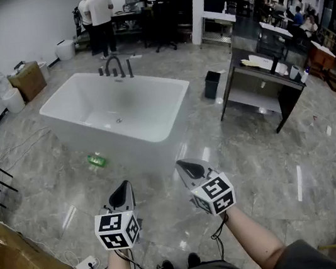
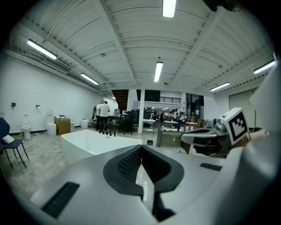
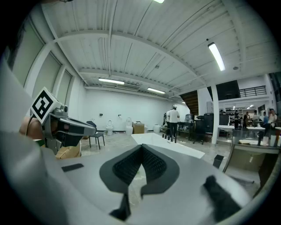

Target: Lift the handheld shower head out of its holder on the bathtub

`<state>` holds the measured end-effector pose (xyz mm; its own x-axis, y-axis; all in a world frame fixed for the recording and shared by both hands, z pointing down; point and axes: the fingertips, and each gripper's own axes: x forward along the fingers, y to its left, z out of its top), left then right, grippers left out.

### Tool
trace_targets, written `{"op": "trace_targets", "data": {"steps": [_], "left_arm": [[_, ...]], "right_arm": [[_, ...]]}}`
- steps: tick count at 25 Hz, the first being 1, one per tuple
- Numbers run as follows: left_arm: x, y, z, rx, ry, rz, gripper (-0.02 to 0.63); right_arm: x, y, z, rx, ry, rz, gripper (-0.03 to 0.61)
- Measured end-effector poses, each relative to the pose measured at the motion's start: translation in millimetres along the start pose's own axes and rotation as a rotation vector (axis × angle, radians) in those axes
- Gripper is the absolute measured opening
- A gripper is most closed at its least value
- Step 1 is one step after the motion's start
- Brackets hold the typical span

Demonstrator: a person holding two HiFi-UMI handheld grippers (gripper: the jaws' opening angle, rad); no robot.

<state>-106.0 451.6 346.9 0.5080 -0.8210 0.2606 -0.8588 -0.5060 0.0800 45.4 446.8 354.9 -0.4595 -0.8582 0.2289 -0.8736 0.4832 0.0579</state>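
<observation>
A person stands on the grey marble-look floor short of the white freestanding bathtub (image 1: 176,85), holding the left gripper (image 1: 124,186) and the right gripper (image 1: 183,165) side by side, both aimed at the tub's near end. Each gripper's black ribbed jaws are pressed together with nothing between them. The handheld shower head sits among the dark metal tap fittings (image 1: 115,68) on the tub's far rim, too small here to pick out from the spout beside it. The job appears to be at the approach stage, with the holder well out of reach. The next move calls for walking round the tub to its far end, parting one pair of jaws and lining them up on the shower handle. A small green object (image 1: 96,160) lies on the floor beside the tub's near left corner
</observation>
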Motion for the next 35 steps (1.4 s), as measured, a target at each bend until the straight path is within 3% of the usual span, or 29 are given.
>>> {"op": "trace_targets", "data": {"steps": [13, 19, 24, 28, 31, 35], "left_arm": [[15.2, -17.4, -8.4, 0.022, 0.036, -0.010, 0.015], [18.3, -8.2, -20.4, -0.048, 0.026, 0.013, 0.015], [37.1, 44.6, -25.3, -0.077, 0.012, 0.076, 0.015], [80.8, 96.6, 1.7, -0.042, -0.060, 0.093, 0.015], [133.6, 136.5, 18.6, -0.003, -0.092, 0.063, 0.015], [205.7, 189.0, 31.0, -0.038, -0.070, -0.029, 0.015]], "right_arm": [[-2.9, -12.6, -13.6, 0.024, 0.018, 0.038, 0.025], [6.0, -16.1, -24.6, 0.137, -0.030, 0.076, 0.026], [53.4, -31.7, -35.8, 0.170, -0.020, 0.067, 0.028], [115.6, -57.9, -29.4, 0.190, -0.021, 0.032, 0.028], [175.3, -87.1, -21.2, 0.214, -0.016, -0.010, 0.029], [250.4, -129.4, -3.6, 0.265, -0.005, -0.106, 0.029]]}}
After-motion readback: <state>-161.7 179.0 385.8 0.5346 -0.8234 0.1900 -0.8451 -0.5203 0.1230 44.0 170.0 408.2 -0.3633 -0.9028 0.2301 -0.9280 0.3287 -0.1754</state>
